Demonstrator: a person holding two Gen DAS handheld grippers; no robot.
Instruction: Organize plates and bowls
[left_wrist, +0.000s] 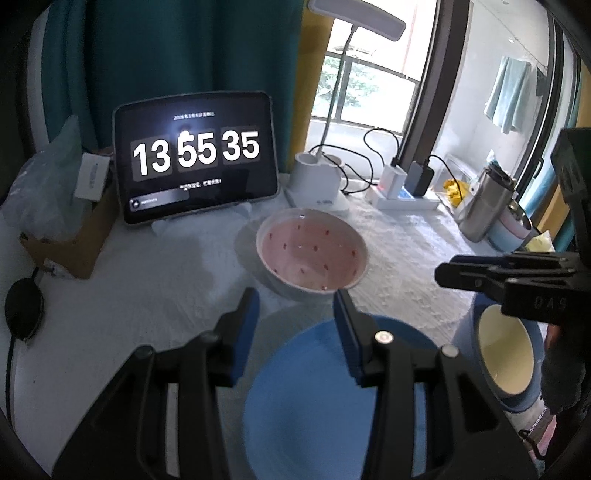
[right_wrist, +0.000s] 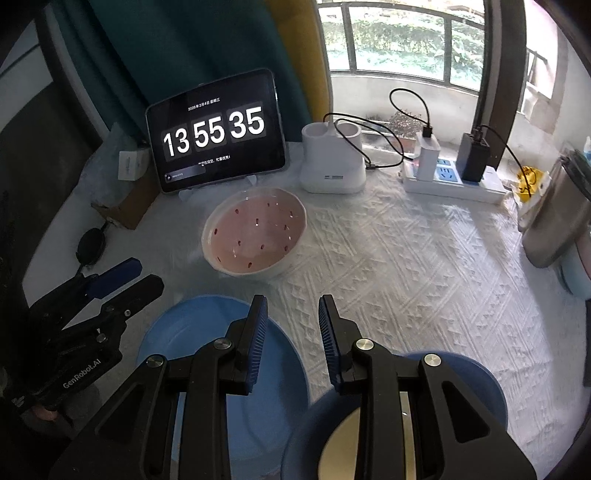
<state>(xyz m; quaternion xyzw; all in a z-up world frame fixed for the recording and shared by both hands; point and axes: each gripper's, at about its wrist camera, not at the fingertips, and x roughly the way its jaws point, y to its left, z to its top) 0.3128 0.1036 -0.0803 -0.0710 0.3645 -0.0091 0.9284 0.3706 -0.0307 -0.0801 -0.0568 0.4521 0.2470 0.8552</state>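
Two claws hover with jaws apart over blue dishes on a white-clothed surface.

Nearest, the left claw (left_wrist: 295, 306) hangs above a blue plate (left_wrist: 314, 387), its jaws parted with nothing between the pads; the right claw (right_wrist: 291, 314) hangs likewise open and empty between that plate (right_wrist: 207, 325) and a blue bowl with a cream inside (right_wrist: 461, 376), which lies close beside the plate. In the left wrist view this bowl (left_wrist: 506, 362) sits under the right claw (left_wrist: 461, 269). Beyond both, apart from them on the textured white cloth (right_wrist: 406, 266), stands a pink bowl with dark red specks (right_wrist: 255, 232). Farther back, a tablet (right_wrist: 214, 133) showing a clock leans upright, with a white lamp base (right_wrist: 332, 162), a power strip (right_wrist: 454, 181) and a steel tumbler (right_wrist: 554, 214) to its right.
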